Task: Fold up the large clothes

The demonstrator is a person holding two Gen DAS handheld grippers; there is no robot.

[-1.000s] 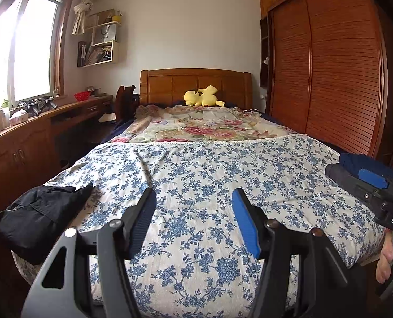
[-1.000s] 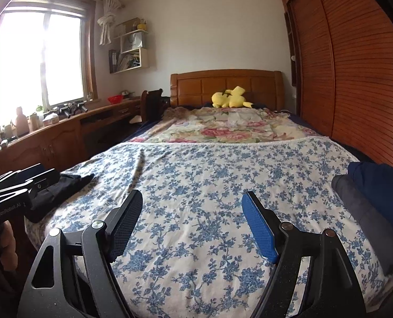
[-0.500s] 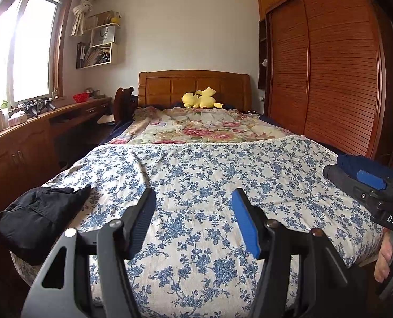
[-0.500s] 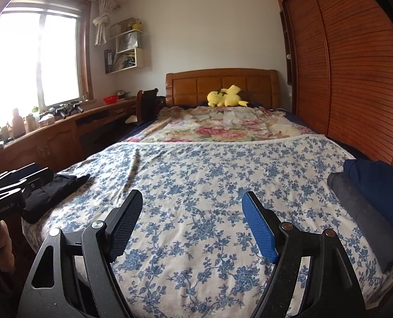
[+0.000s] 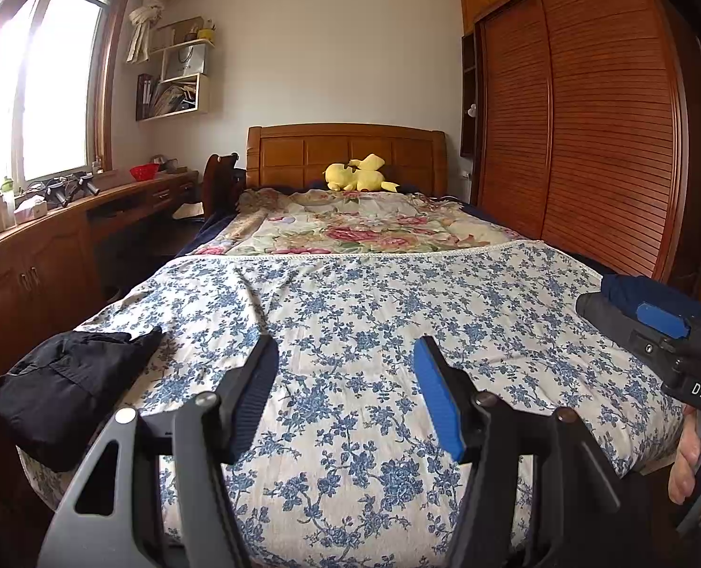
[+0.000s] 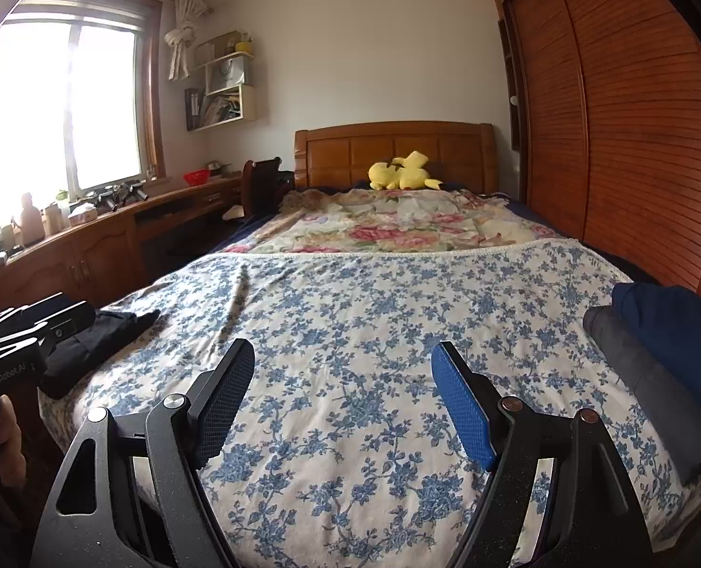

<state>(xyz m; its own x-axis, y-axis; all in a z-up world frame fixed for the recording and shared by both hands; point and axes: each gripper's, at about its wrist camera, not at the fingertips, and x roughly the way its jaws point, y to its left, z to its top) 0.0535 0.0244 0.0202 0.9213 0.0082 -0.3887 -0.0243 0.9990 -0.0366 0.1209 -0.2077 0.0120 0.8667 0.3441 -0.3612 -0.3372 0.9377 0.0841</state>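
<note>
While the left wrist camera looks down the bed [image 5: 350,312], the left gripper [image 5: 346,393] hangs over the blue flower cover with its tongs apart and nothing between them. A black garment [image 5: 66,378] lies in a lump at the near left corner of the bed, well apart from the tongs. At the right edge sits the right gripper [image 5: 672,345], held by a hand [image 5: 696,454]. Behind it is a folded pile [image 5: 634,291].

From the right wrist camera, the right gripper [image 6: 346,397] also hangs over the cover, tongs wide apart and empty. The pile [image 6: 658,350], blue on top of grey, sits at the near right edge, just beside the tongs. The black garment [image 6: 90,345] is far off to the left, partly hidden by the left gripper [image 6: 29,336].

I think the black garment is next to be folded, and nothing has hold of it yet. It sits right at the bed's corner, so a push or a weak pinch could make it slide off onto the floor. The tongs could also pinch the cover along with the garment and drag it up. A swing by the right gripper could knock the pile over.
</note>
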